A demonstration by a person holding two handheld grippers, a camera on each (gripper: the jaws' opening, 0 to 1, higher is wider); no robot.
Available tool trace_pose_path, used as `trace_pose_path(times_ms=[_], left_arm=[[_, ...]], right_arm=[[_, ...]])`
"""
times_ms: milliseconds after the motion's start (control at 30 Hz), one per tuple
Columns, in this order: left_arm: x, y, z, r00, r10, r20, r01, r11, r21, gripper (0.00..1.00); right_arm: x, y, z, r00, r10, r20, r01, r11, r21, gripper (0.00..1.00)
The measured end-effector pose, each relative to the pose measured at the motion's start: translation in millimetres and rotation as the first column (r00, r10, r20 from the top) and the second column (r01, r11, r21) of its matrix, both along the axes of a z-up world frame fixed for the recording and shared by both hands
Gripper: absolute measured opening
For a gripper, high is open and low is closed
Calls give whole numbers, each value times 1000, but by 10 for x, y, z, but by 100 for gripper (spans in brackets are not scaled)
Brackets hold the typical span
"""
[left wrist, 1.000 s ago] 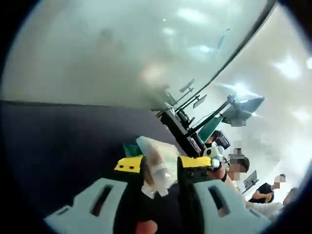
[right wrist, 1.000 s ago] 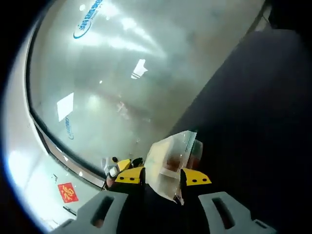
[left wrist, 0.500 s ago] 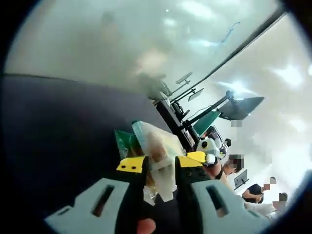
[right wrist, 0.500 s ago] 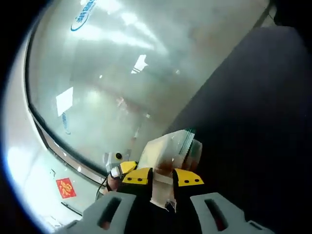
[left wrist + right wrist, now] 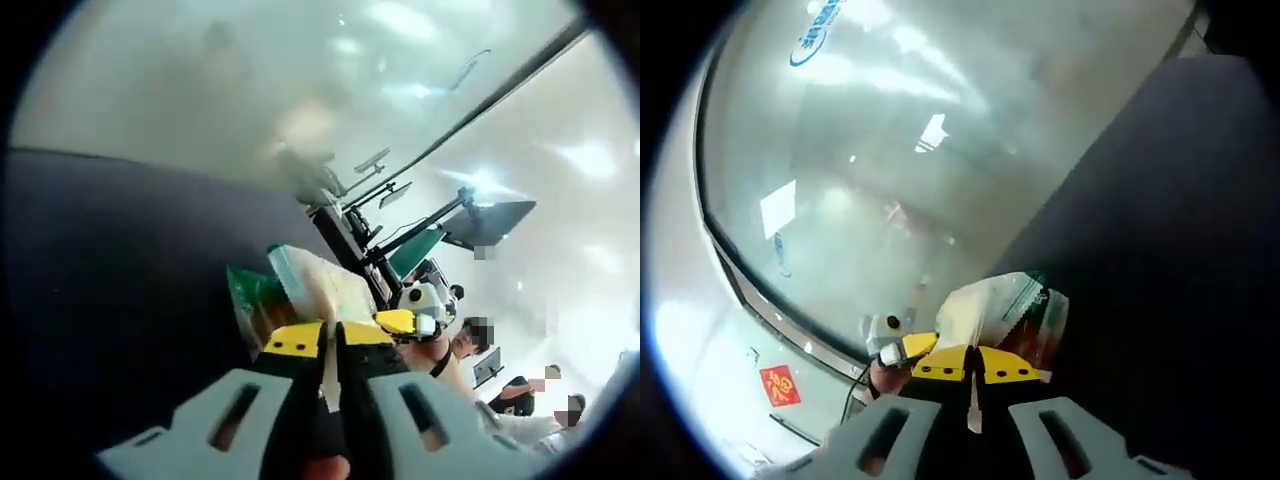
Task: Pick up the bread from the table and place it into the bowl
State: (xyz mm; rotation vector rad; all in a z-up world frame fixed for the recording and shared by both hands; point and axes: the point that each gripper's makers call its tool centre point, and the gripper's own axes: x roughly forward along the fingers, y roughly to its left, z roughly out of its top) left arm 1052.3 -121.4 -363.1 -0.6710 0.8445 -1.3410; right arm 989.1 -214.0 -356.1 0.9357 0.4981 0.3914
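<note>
The pale bread [image 5: 318,288] sealed in a crinkly clear plastic wrapper with a green printed end is held up off the dark navy flat table [image 5: 110,310], pinched from two sides at once. In the left gripper view, the left gripper [image 5: 330,338], grey-bodied with yellow jaw tips, is clenched on the packet. Its jaws stand almost together with only a thin fold of wrapper between them, and the bread bulges out just past the tips, in front of the table's far edge. The right gripper [image 5: 402,321] meets the same packet from the side away from the table, one yellow tip against the wrapper. In the right gripper view, the right gripper [image 5: 974,365] is likewise clamped hard on the wrapper, a sliver of plastic showing in the narrow slit between its jaws. The bread [image 5: 998,312] rises above the tips, overlapping the table [image 5: 1160,240]. The left gripper [image 5: 912,346] reaches in from the side away from the table. Beyond the table's edge stands a frosted glass wall [image 5: 900,140] carrying a blue logo [image 5: 818,28], with a small red square sign [image 5: 780,385] past its frame. Off the table's far end, seated people [image 5: 520,395] and a dark angled screen on a stand [image 5: 490,220] show.
</note>
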Motion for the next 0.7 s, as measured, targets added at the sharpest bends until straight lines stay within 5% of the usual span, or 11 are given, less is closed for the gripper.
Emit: trace_pose_path(times_ms=[167,367,700], left_arm=[[-32,30,74,1000,-2,11,2,1000,-6,0],[-90,149,404,998,3,60,-3,1000,-4,0],[-483,688,1425,974,23,225,-26,1000,11,0]], right_arm=[[-3,20,60,1000,9,12,-9,1000,21,0],[-35,138,364,998,29,64,-32,999,36,0],[-346,645,1272,972,125,197,-126,992,-7,0]])
